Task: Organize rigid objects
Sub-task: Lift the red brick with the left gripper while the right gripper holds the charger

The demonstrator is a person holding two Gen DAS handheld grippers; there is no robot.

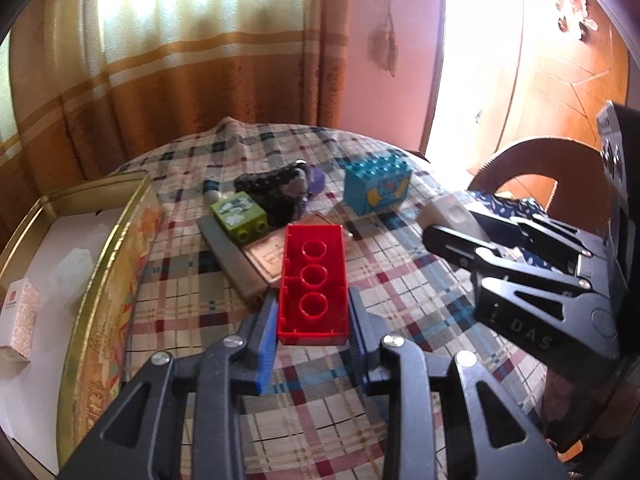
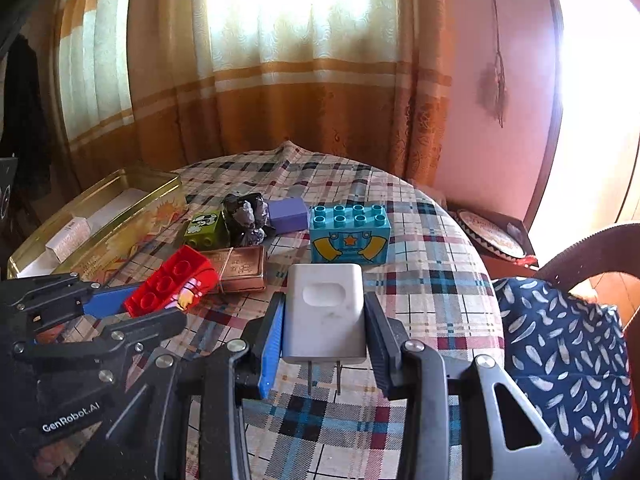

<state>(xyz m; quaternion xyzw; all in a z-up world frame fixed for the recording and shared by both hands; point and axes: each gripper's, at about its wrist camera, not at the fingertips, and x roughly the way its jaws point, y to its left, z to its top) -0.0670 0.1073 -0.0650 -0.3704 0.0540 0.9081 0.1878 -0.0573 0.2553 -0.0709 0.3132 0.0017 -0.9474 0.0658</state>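
My left gripper [image 1: 314, 312] is shut on a red toy brick [image 1: 313, 280], hollow underside up, just above the plaid tablecloth. From the right wrist view the same red brick [image 2: 172, 280] sits in the left gripper [image 2: 132, 300] at the left. My right gripper [image 2: 324, 320] is shut on a white plug adapter [image 2: 325, 312], prongs pointing back toward the camera. The left wrist view shows that adapter [image 1: 448, 212] at the tip of the right gripper [image 1: 444, 224]. On the table lie a green brick [image 1: 239, 218], a blue brick [image 1: 376, 186] and a copper-coloured flat case [image 2: 240, 268].
An open gold tin [image 1: 104, 248] holding a small box [image 1: 18, 320] stands at the table's left. A dark lumpy object [image 2: 246, 216] and a purple block [image 2: 288, 208] lie behind the bricks. A chair with patterned blue cloth [image 2: 560, 340] stands at the right.
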